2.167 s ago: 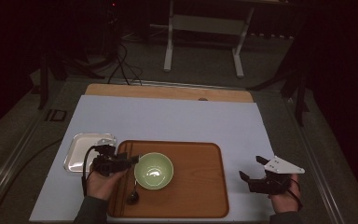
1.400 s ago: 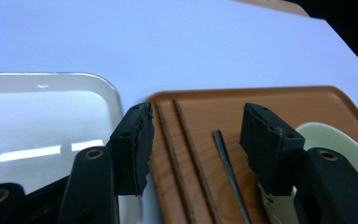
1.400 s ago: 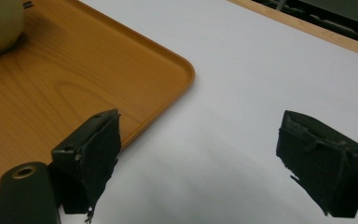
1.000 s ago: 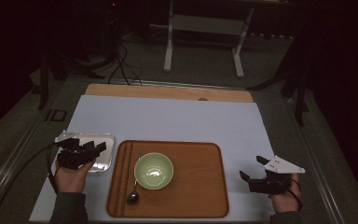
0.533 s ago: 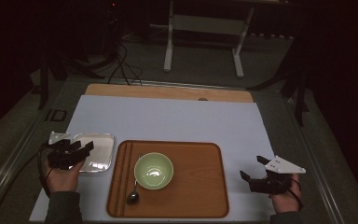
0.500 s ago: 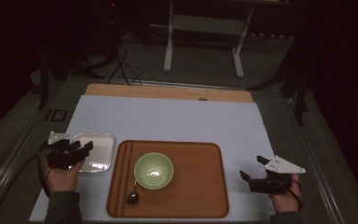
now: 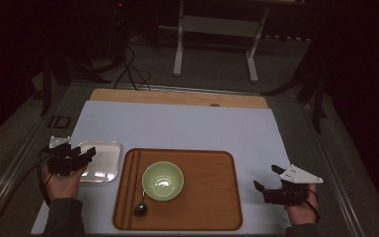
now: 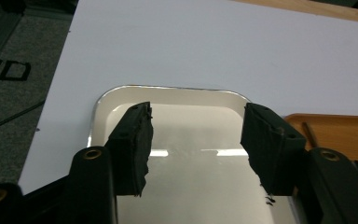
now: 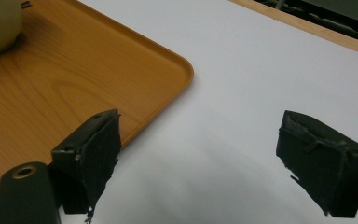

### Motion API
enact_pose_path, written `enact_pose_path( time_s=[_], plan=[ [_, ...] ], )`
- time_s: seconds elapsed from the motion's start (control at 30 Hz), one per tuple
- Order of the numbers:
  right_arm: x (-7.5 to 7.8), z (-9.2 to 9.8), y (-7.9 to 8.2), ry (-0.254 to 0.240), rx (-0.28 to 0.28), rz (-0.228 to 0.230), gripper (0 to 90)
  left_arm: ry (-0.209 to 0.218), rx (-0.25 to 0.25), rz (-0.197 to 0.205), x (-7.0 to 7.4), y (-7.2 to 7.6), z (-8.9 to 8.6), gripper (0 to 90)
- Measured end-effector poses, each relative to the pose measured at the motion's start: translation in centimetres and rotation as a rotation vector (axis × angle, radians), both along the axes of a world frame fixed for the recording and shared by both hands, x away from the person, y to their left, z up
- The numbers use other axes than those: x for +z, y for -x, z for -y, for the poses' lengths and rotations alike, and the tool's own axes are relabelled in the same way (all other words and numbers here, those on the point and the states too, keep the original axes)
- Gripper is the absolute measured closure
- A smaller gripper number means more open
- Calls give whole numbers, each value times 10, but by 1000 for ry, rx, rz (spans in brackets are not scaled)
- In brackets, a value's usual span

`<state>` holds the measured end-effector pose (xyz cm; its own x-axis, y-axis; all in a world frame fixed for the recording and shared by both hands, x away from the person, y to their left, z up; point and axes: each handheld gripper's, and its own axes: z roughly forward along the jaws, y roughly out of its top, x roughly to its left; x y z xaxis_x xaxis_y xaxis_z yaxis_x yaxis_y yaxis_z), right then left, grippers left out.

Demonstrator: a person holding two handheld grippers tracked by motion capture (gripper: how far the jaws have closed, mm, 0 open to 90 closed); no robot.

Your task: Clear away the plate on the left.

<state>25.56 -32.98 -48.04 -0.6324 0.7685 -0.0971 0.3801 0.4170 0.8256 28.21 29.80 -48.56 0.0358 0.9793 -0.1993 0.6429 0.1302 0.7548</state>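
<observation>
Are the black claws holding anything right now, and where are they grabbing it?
Nothing is held. The left gripper has its jaws open above the metal tray, without pinching it. The right gripper is open over the white table mat.

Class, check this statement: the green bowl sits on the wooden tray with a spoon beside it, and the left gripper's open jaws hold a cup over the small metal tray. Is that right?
Not quite. The left gripper view shows the left gripper with open jaws and nothing between them over the small metal tray. The rest stands: in the high view the green bowl sits on the wooden tray with the spoon beside it.
</observation>
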Motion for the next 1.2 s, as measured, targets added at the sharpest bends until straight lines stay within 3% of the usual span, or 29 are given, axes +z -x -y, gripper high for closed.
enact_pose_path(
  time_s=[0.13, 0.27, 0.4, 0.73, 0.93, 0.97, 1.03, 1.1, 1.2],
  plan=[
    [0, 0, 0, -2, -1, 0, 137, -17, 7, -31, -6, -6, -10, 384],
    [0, 0, 0, 1, -1, 0, 137, 5, 2, -60, -14, -9, -19, 318],
    [0, 0, 0, 2, 1, -1, 137, -7, 16, -90, -20, -11, -26, 328],
    [0, 0, 0, -3, -2, -2, 137, -47, 54, -127, -27, -15, -38, 554],
    [0, 0, -1, -1, -2, -4, 137, -48, 64, -184, -35, -21, -44, 643],
    [0, 0, -1, -1, -2, -4, 137, -70, 66, -215, -37, -23, -45, 669],
    [0, 0, -1, -1, -2, -4, 137, -70, 66, -215, -37, -23, -45, 685],
    [0, 1, -1, -1, -3, -4, 137, -70, 68, -245, -42, -25, -48, 725],
    [0, 1, -1, -2, -4, -3, 137, -60, 72, -245, -43, -25, -49, 751]
  ],
)
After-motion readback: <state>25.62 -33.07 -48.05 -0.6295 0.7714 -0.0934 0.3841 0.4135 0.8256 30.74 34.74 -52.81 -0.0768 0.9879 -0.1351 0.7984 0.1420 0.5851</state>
